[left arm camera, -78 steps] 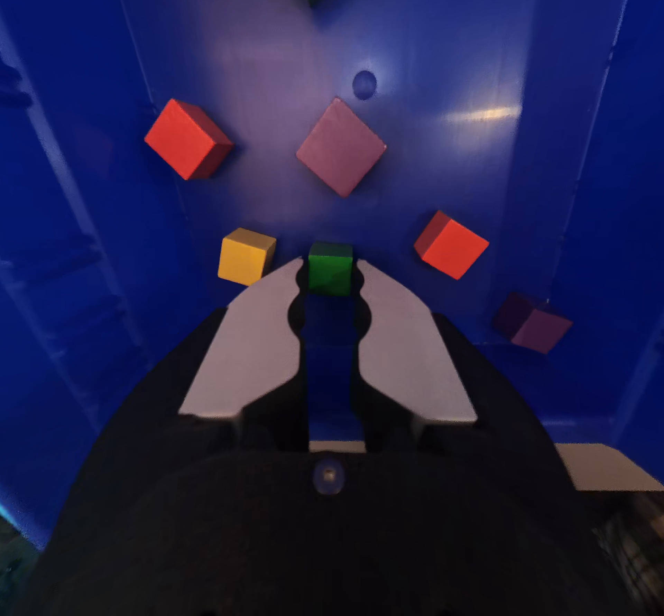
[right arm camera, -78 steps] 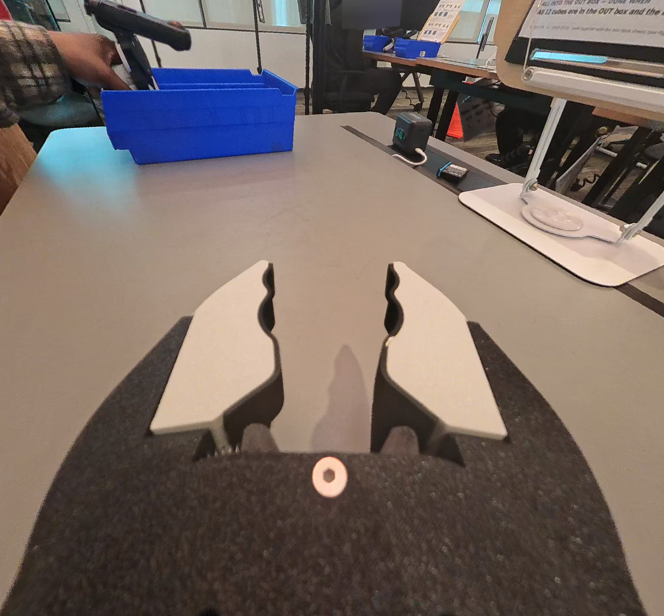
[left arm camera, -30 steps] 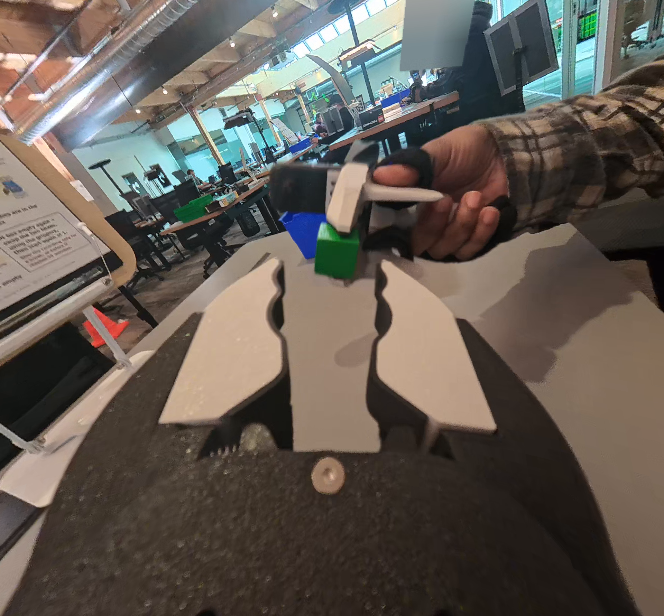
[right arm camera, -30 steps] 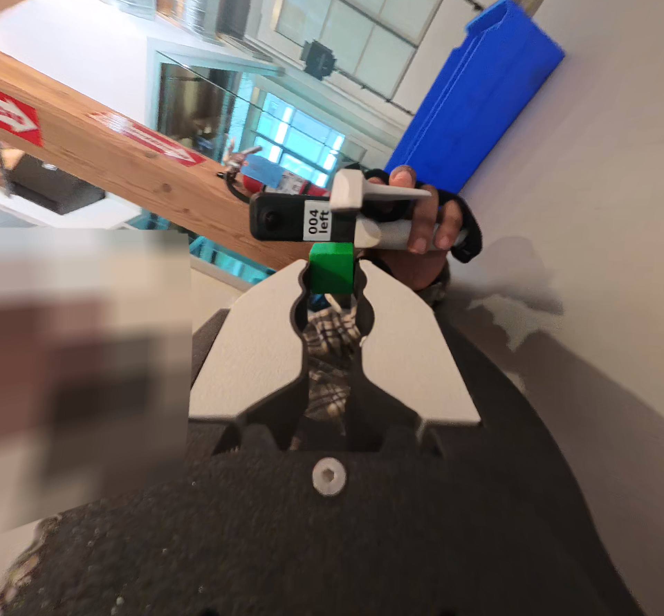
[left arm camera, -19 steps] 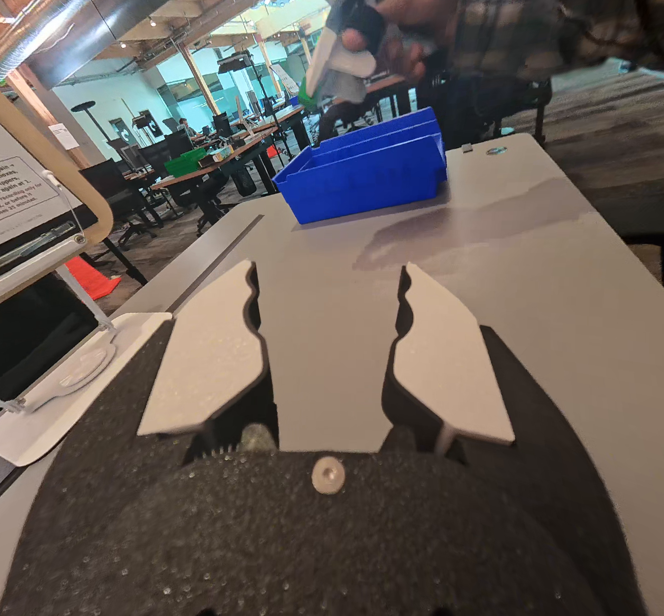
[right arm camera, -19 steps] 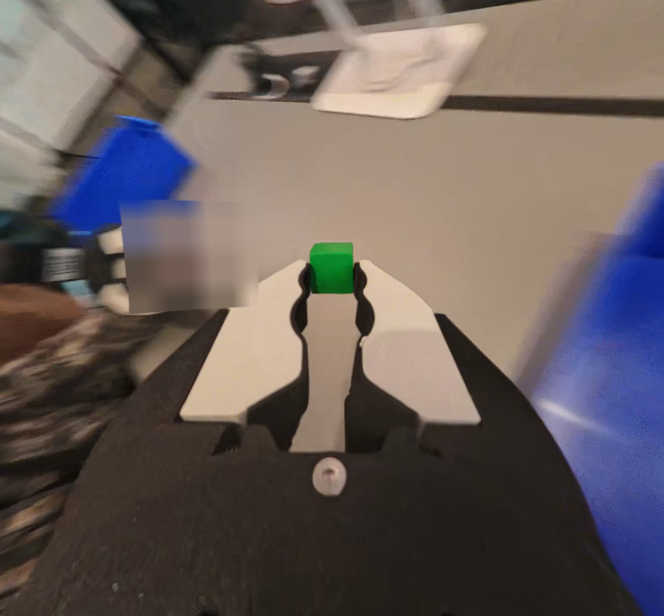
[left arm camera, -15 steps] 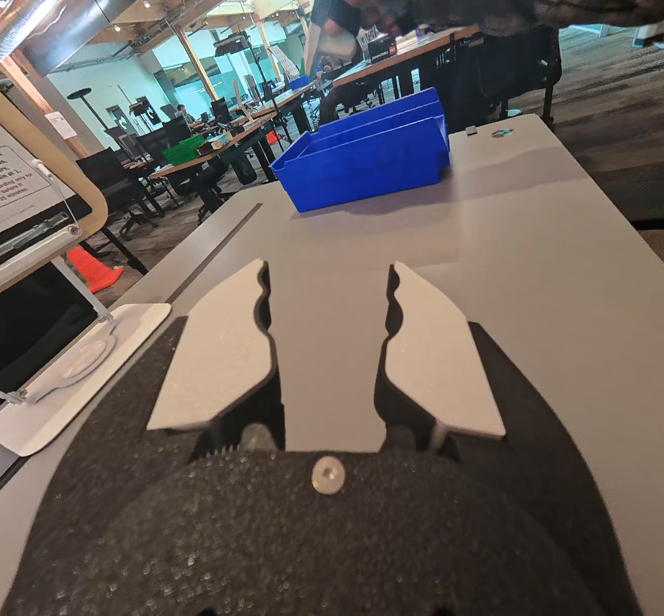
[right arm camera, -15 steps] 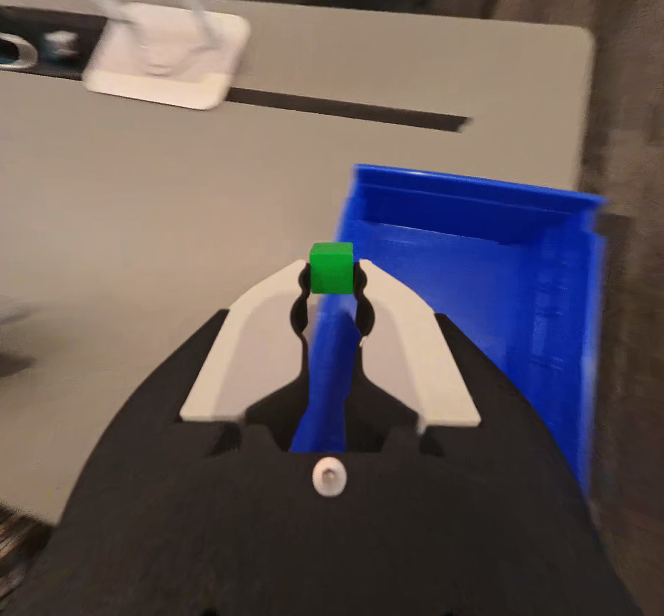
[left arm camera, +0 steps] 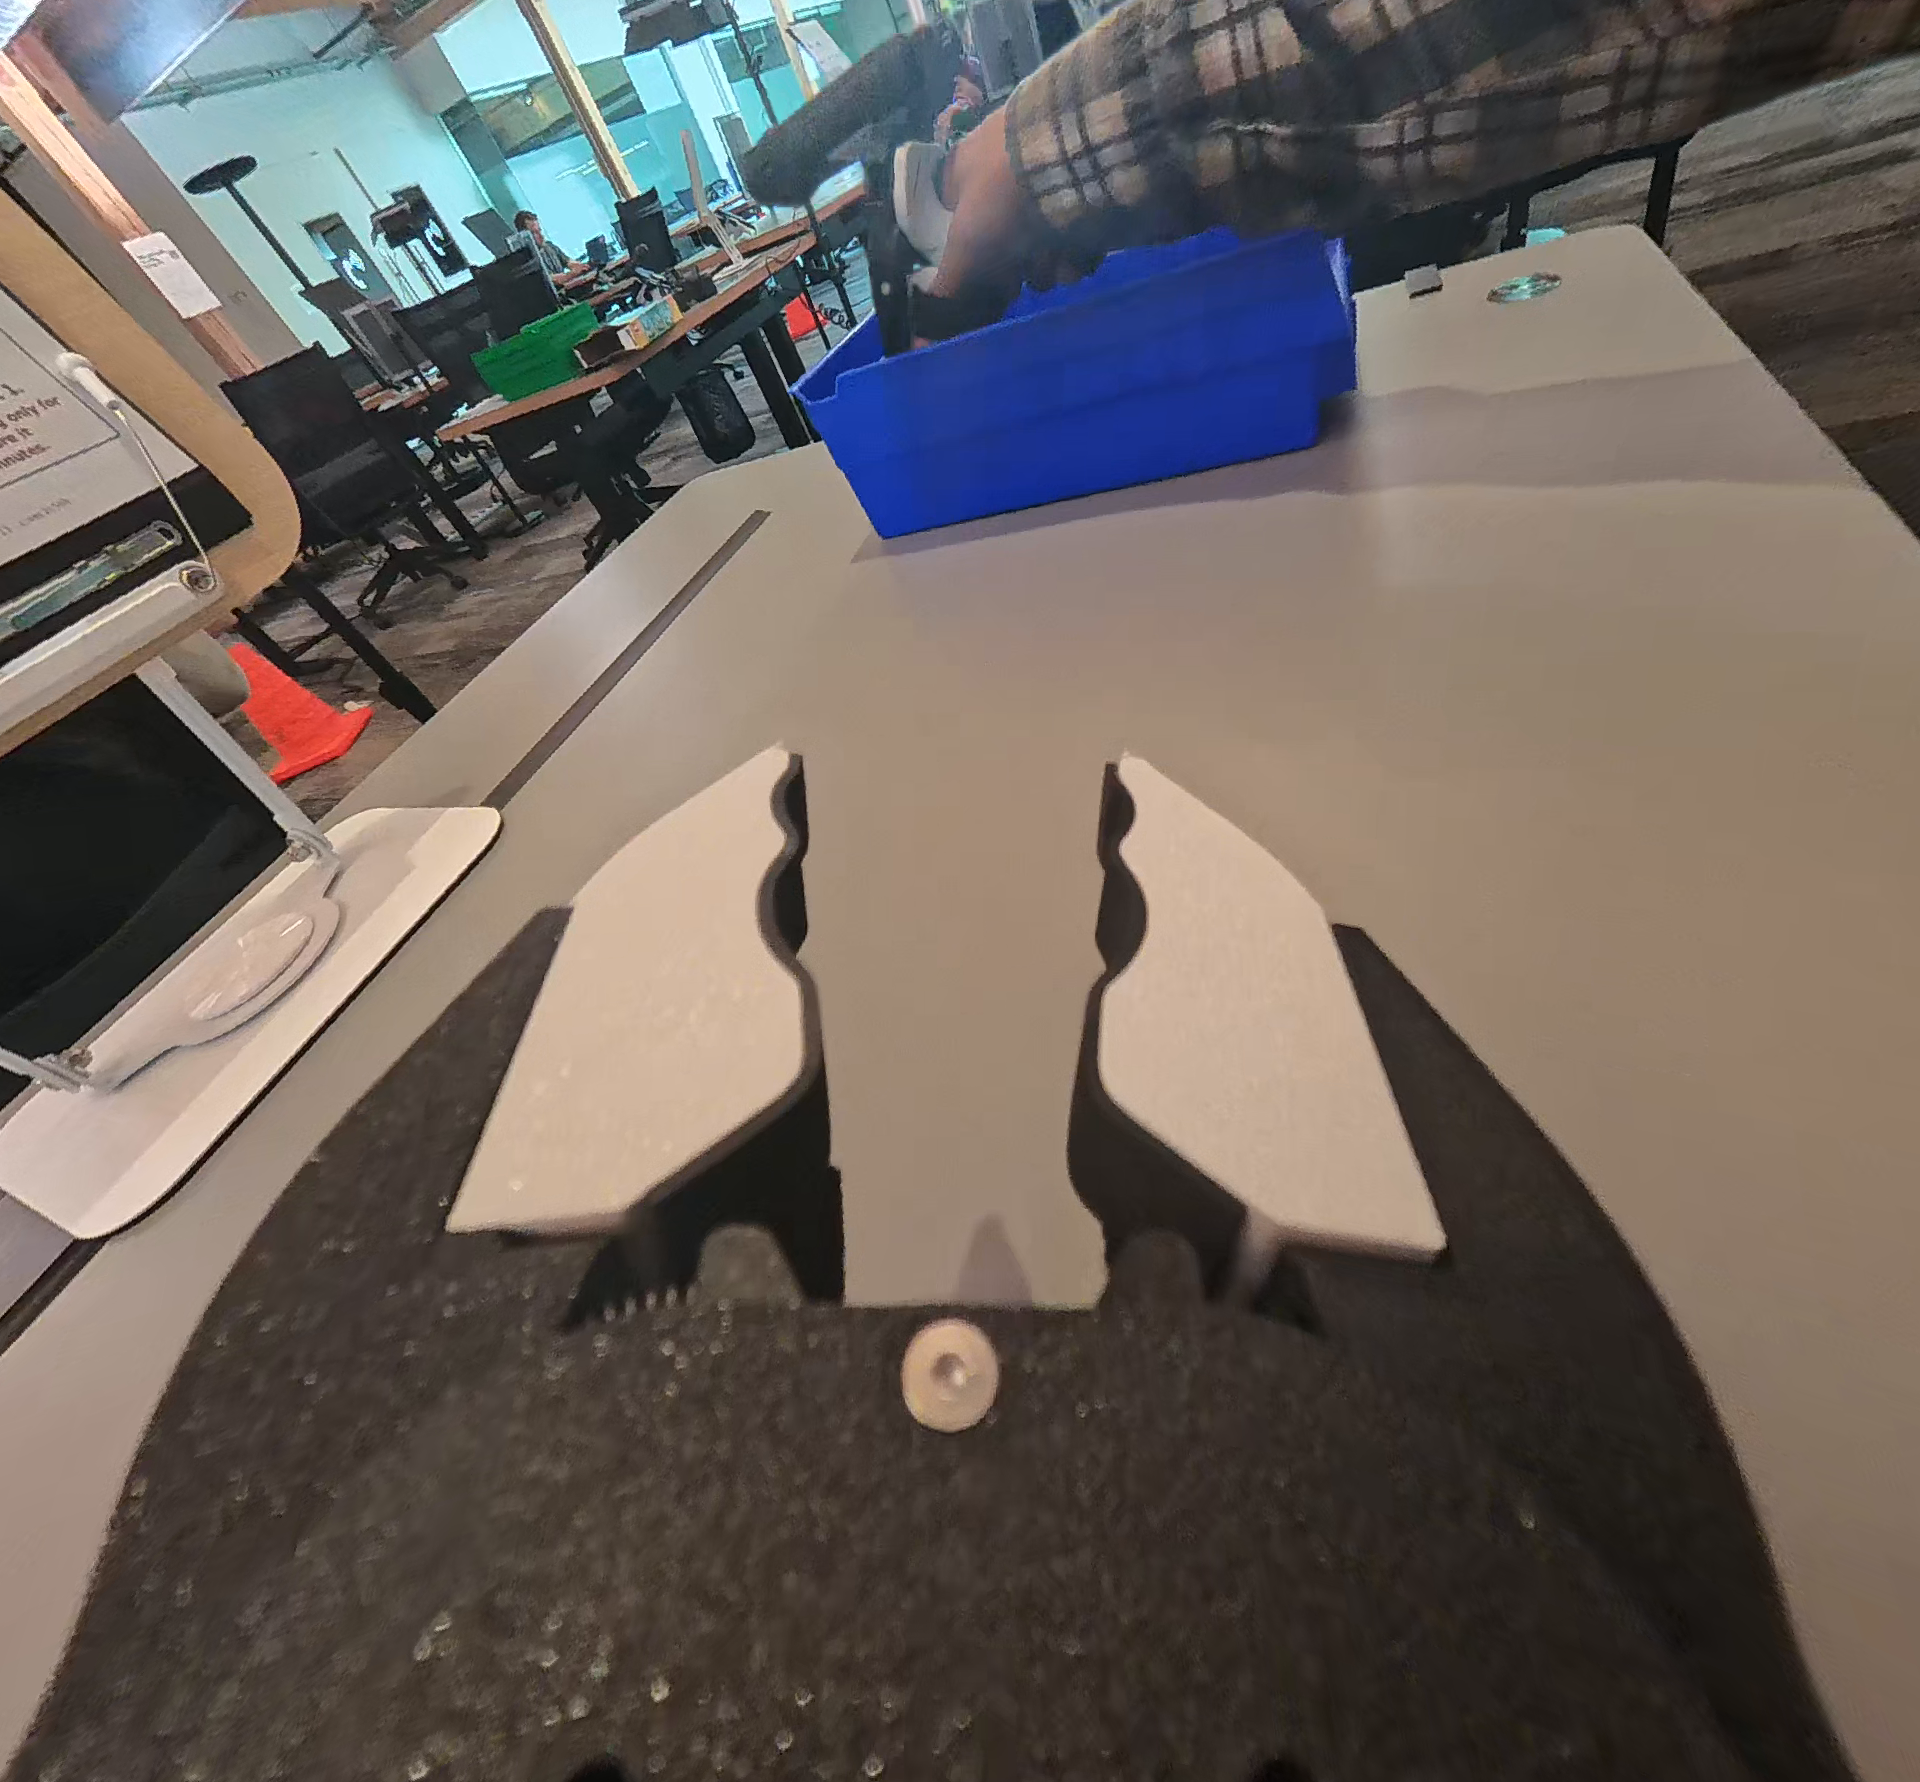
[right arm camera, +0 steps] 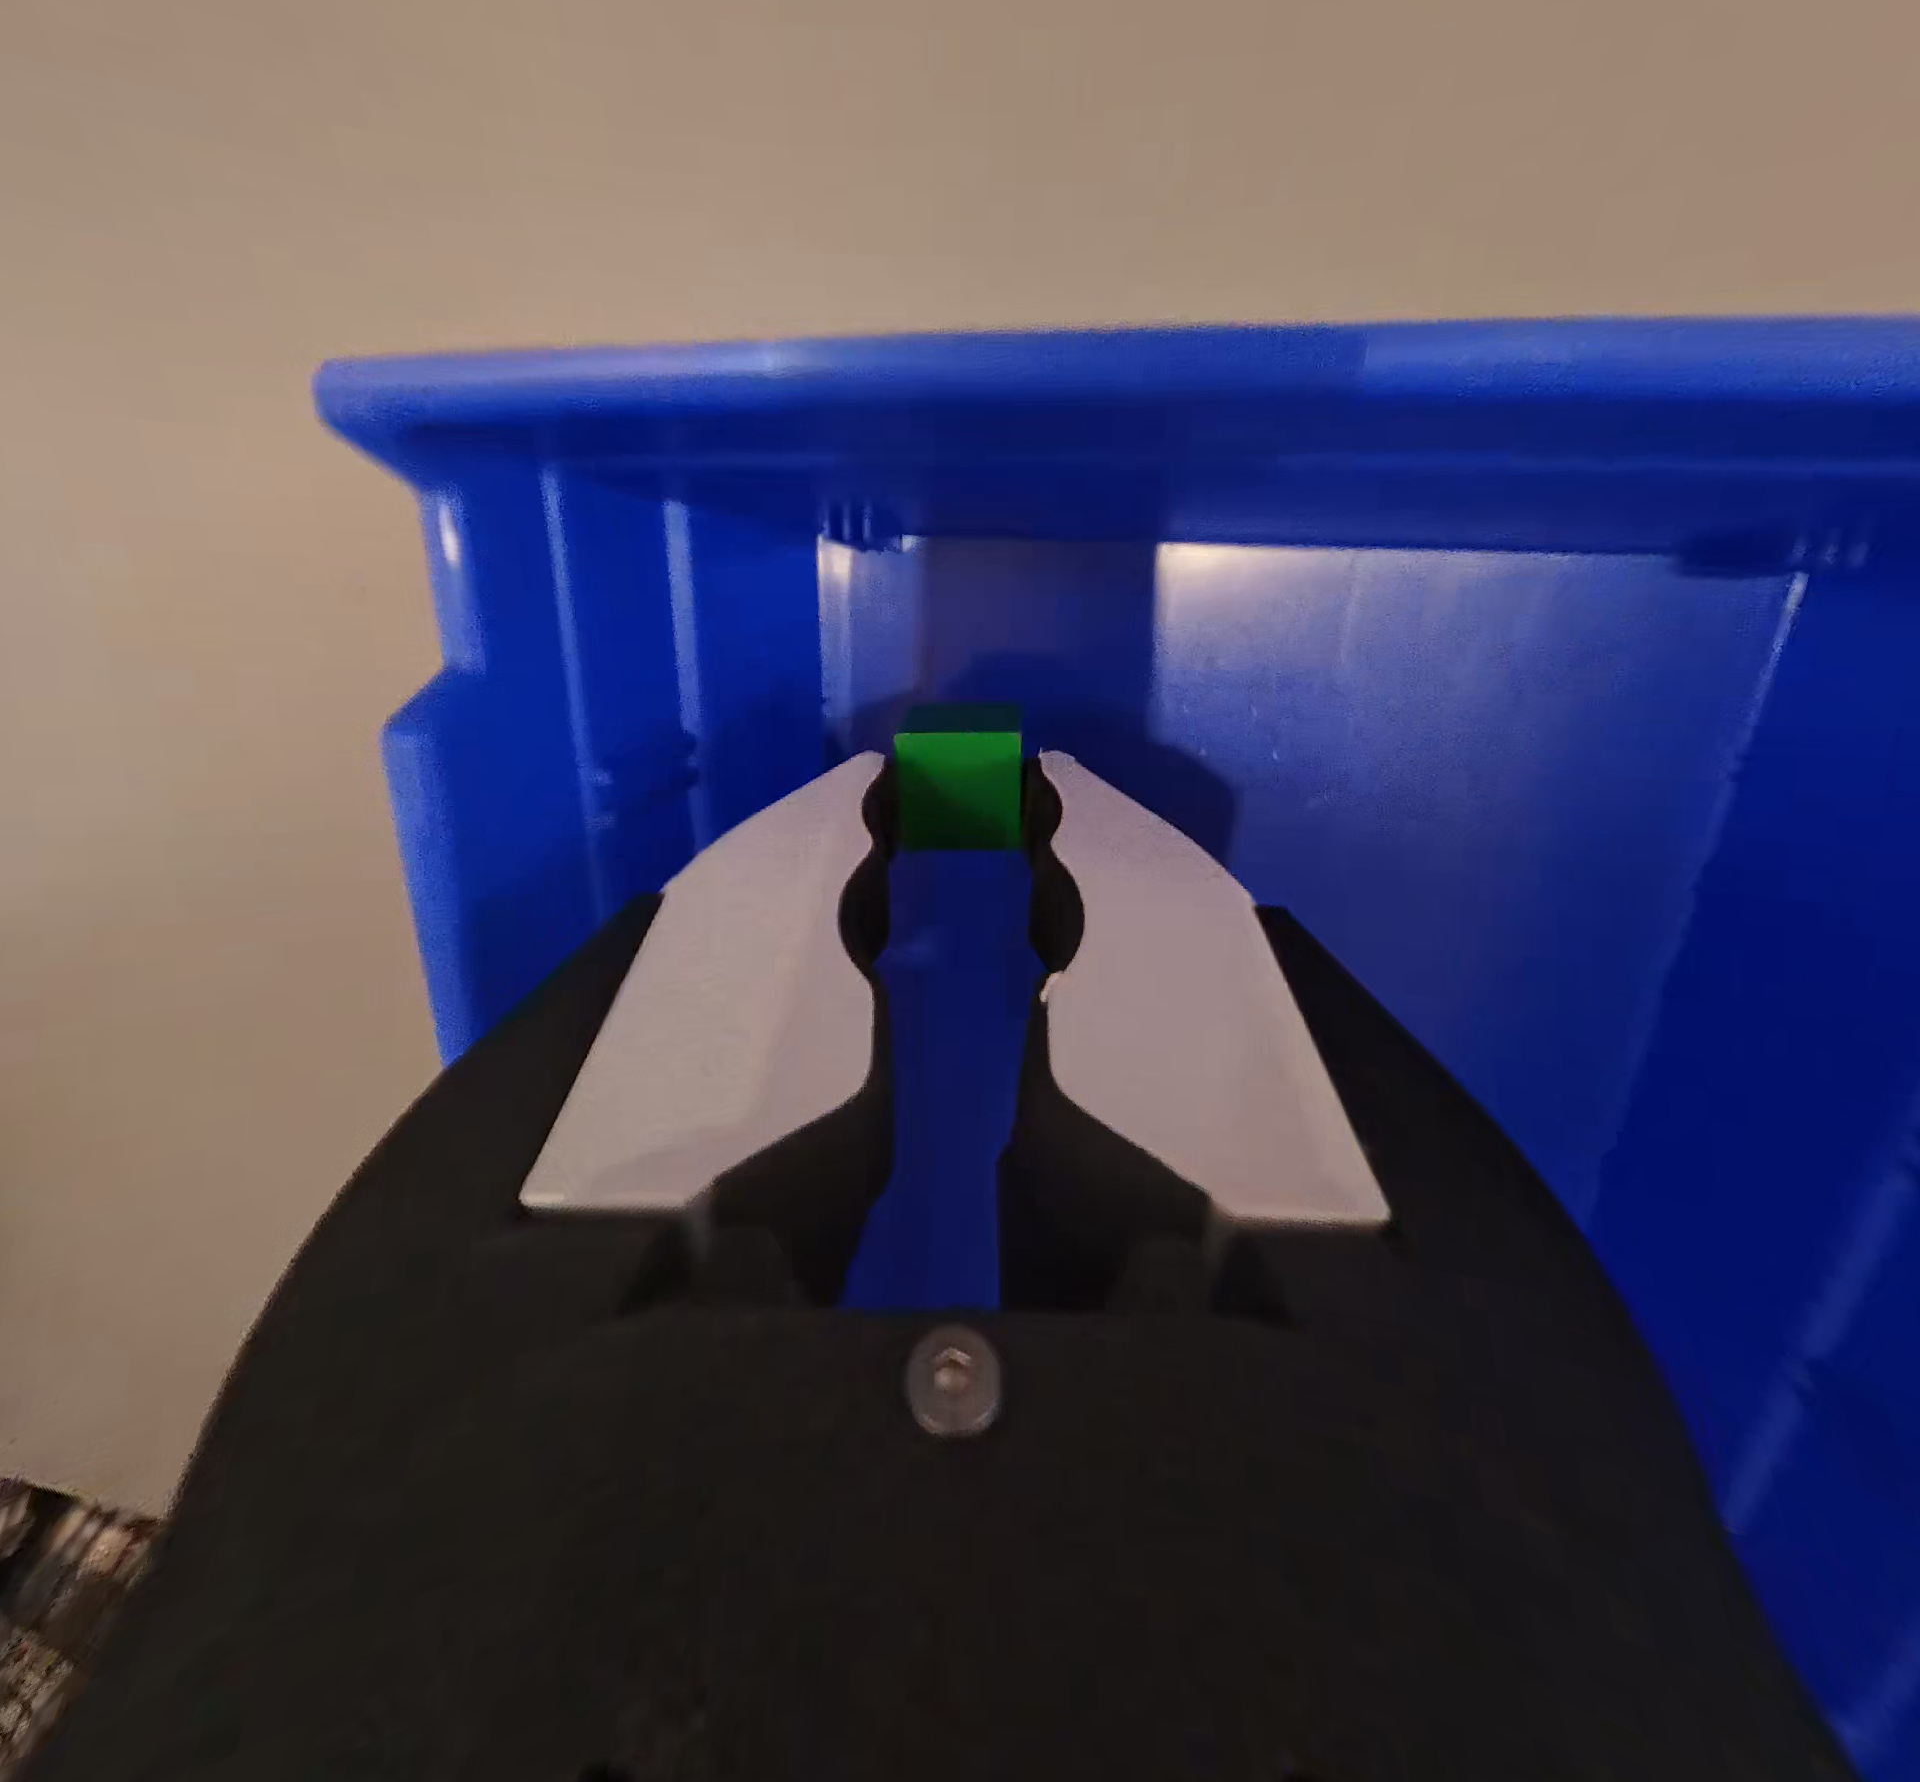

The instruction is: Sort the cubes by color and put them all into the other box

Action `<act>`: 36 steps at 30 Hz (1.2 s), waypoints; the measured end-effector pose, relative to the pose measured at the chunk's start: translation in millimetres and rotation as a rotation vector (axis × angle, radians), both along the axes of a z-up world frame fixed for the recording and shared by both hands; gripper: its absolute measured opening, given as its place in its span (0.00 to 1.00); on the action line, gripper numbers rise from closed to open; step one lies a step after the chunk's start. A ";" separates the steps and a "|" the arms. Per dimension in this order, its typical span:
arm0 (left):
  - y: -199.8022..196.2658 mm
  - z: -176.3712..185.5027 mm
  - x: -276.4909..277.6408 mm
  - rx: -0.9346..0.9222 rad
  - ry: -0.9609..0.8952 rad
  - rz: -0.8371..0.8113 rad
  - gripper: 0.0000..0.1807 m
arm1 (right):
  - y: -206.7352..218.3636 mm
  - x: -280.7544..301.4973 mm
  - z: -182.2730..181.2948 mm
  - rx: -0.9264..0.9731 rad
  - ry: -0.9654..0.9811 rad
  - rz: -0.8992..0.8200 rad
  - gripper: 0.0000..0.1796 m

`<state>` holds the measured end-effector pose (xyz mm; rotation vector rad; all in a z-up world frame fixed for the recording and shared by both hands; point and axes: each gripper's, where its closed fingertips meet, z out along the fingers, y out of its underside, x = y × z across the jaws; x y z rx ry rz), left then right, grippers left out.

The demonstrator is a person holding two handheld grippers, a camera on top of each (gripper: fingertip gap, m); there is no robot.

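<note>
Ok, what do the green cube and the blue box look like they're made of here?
Green cube: matte, evenly painted, with crisp flat faces and no glare; probably painted wood, though the paint hides any grain. Blue box: glossy moulded plastic, going by the bright highlights on its wall, the rounded rim and the ribbed side. The right gripper pinches the cube.

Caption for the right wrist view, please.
Right gripper shut on a green cube, held low inside the blue box near its end wall.

Left low, far; right inside box (right arm camera: 1455, 797)
</note>
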<state>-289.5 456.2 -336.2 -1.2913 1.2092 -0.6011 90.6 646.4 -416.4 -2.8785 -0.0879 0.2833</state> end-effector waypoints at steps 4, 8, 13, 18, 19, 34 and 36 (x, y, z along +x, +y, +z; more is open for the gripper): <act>1.4 -2.3 -0.6 0.000 0.013 0.003 0.29 | 8.9 -4.4 -14.0 -0.008 0.004 -0.004 0.13; 3.2 -0.5 -2.9 0.000 0.011 0.013 0.29 | 13.4 -1.3 -17.1 0.009 -0.009 -0.013 0.22; 6.6 4.9 -7.3 -0.008 -0.018 0.030 0.29 | 8.9 15.4 31.8 0.079 -0.040 -0.028 0.27; 5.2 7.2 -5.8 -0.007 -0.026 0.029 0.29 | -2.9 -8.0 162.9 0.382 -0.052 0.054 0.27; 5.0 7.1 -5.3 -0.003 -0.021 0.031 0.29 | -10.3 -24.4 186.9 0.453 -0.047 0.099 0.27; 11.0 29.7 -21.6 0.065 -0.045 0.088 0.30 | -92.3 -337.0 92.6 1.025 0.377 0.618 0.35; 9.9 45.3 -39.0 0.068 -0.050 0.103 0.33 | -94.5 -353.5 79.5 1.048 0.411 0.646 0.36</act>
